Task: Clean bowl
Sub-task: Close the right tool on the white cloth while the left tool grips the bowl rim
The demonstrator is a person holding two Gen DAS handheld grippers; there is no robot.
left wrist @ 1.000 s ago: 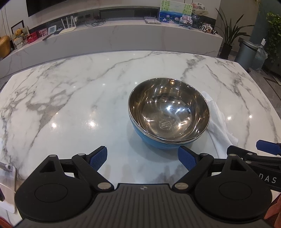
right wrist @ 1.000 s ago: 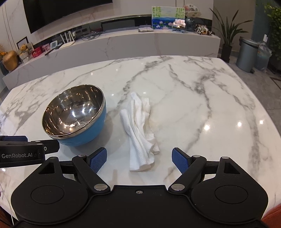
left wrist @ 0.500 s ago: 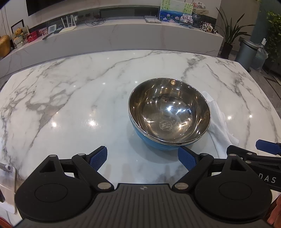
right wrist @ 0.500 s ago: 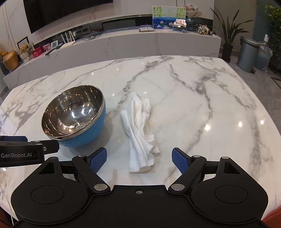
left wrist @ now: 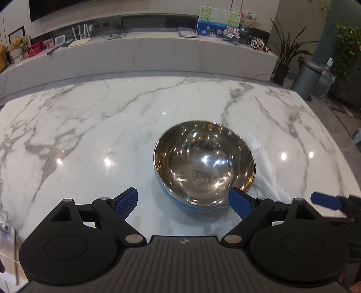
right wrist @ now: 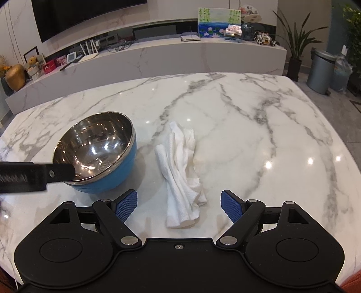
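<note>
The bowl [left wrist: 204, 162] is shiny steel inside with a blue outer shell, sitting upright and empty on the marble worktop [right wrist: 248, 126]. Just to its right lies a crumpled white cloth [right wrist: 180, 171], bunched into a long strip, its near end further from the bowl than its far end.

We look across a white marble table [right wrist: 237, 126] with grey veins, its glossy top catching small bright spots of ceiling light. Behind it runs a long, low marble console [right wrist: 158, 58] along the wall, carrying a white router [right wrist: 89, 54], a painted picture of water lilies [right wrist: 218, 22], a golden vase [right wrist: 14, 76] and small trinkets. A dark television screen [right wrist: 79, 15] hangs above on the marble-look wall. To the right we see a potted plant [right wrist: 295, 45] and a grey bin [right wrist: 320, 69] on the grey floor.
</note>
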